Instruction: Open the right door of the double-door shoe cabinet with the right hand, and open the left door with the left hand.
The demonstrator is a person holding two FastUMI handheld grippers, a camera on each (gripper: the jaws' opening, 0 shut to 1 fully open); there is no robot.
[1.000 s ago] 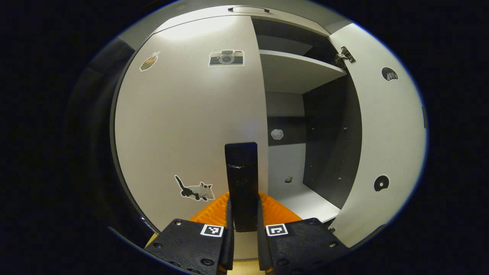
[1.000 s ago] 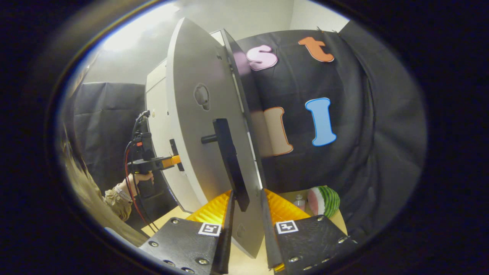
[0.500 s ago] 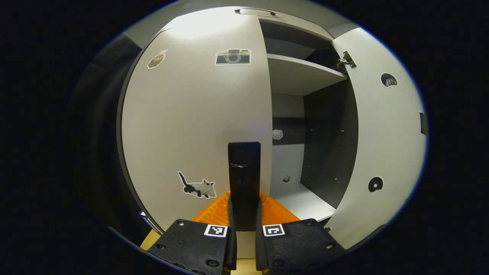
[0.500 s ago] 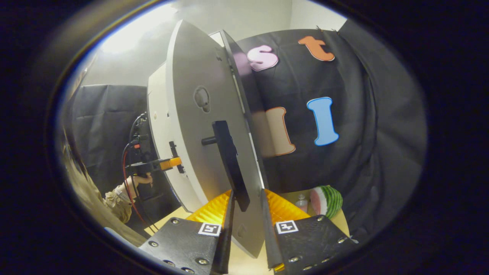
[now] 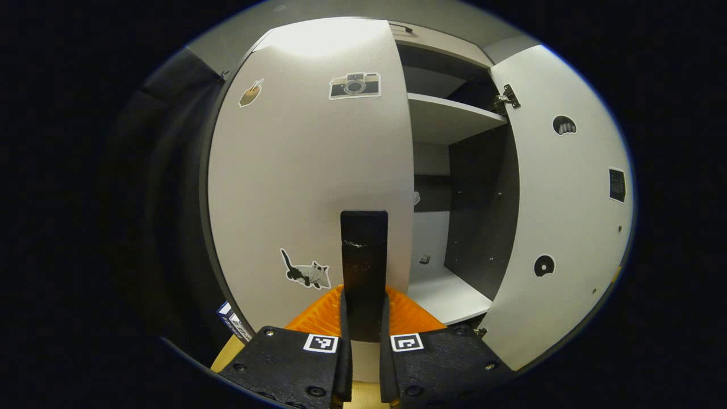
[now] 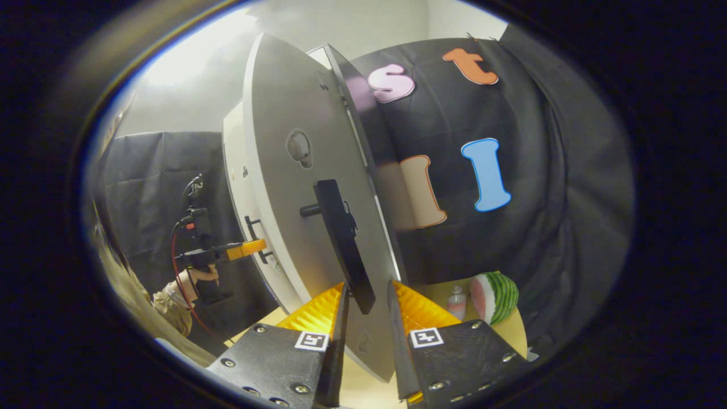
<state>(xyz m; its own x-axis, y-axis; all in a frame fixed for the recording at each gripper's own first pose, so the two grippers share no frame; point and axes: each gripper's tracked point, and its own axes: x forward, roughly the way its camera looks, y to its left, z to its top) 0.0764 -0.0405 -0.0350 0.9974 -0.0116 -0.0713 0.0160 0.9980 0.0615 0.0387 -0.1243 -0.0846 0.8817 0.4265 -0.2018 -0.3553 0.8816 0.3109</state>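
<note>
At the bottom centre of the left gripper view, the left gripper (image 5: pixel 363 335) is clamped on the dark bar handle (image 5: pixel 364 267) of the left door (image 5: pixel 309 182), its two fingers nearly closed and pressing the bar from either side. That door fills the middle of the frame, marked with a camera sticker (image 5: pixel 355 85) near its top and a cat sticker (image 5: pixel 306 274) low down. To its right the shoe cabinet (image 5: pixel 454 199) stands exposed, with a pale shelf (image 5: pixel 448 116) and dark inner wall, and the right door (image 5: pixel 562 204) swung well out at the right of the frame.

Low in the right gripper view, the right gripper (image 6: pixel 366 335) sits around the lower end of the right door's handle (image 6: pixel 343 244); the fingers are close to the bar, but I cannot tell whether both press on it. At the left of that frame a hand (image 6: pixel 201 275) holds the other gripper against the left door's edge. A watermelon slice (image 6: pixel 495 296) and a small bottle (image 6: pixel 456 301) rest at the lower right.

By my judgement the right door is done and the left door is the step in hand, only partly swung. The next move calls for a steady pull along the hinge's arc, keeping the grip square so the bar does not slip out.
</note>
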